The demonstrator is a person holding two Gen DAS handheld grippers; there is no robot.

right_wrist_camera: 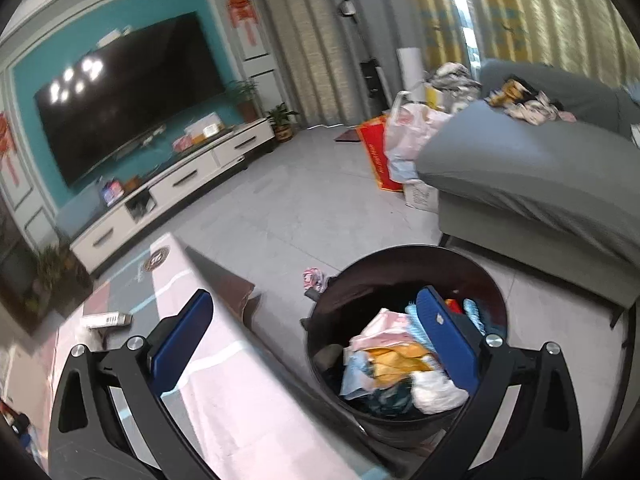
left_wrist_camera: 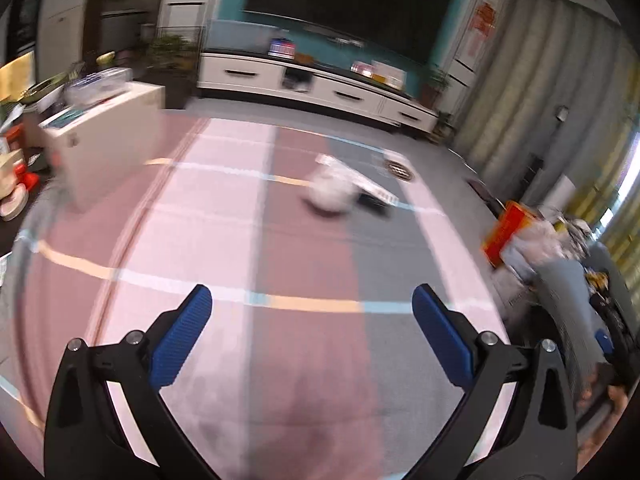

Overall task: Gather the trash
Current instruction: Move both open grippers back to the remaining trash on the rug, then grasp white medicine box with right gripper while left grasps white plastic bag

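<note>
Both grippers (left_wrist_camera: 312, 300) (right_wrist_camera: 316, 304) agape, empty; white trash (left_wrist_camera: 330, 196) blurred; bin (right_wrist_camera: 332, 292) partly hidden.

Big TV (right_wrist_camera: 128, 96) on teal wall, grey sofa (right_wrist_camera: 532, 168) by curtains (right_wrist_camera: 540, 12).

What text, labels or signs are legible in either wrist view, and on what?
None legible.
Round emblem on the tablecloth: lettering too small.
Red wall hanging by the TV: blurred.
Red package beside the sofa: gold print unreadable.
Boxes on the TV cabinet: motion-blurred.
</note>
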